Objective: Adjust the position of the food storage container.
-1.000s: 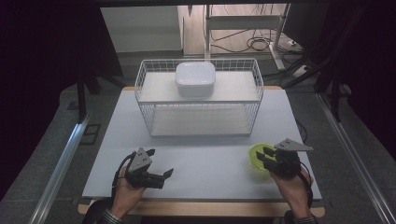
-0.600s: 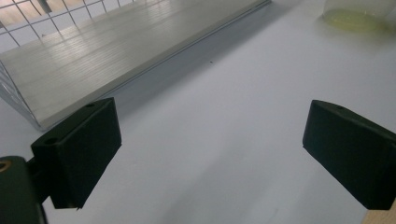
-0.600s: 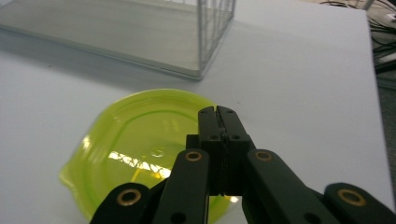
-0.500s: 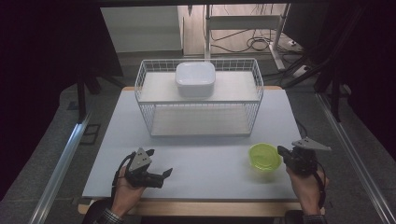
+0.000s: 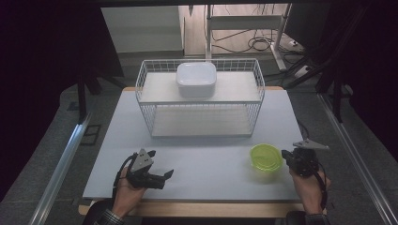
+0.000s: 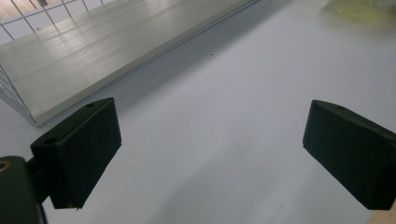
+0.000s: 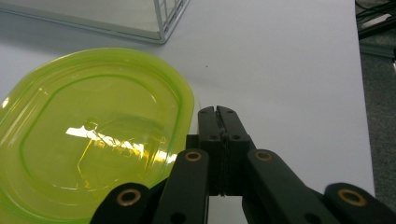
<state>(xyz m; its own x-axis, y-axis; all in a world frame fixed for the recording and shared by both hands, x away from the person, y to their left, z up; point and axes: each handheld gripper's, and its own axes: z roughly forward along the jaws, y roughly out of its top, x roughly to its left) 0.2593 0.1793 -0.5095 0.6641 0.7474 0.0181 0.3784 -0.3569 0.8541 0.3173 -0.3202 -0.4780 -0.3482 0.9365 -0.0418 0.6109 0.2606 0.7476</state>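
One white table (image 5: 197, 154) carried a wire rack (image 5: 199, 101) with a white tub (image 5: 196, 78) on its top shelf. Near the table's right front sat a translucent lime-green dish (image 5: 265, 157), empty and oval. The right gripper view showed the right gripper (image 7: 218, 111) pressed together just beside its rim. The left gripper (image 6: 210, 140) stood wide apart, holding nothing.

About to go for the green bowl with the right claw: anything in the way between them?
Nothing visible. The right claw, jaws closed, sits just right of the green bowl, with bare table between them. The wire rack stands farther back, clear of that gap. The left claw is open, far off to the left.
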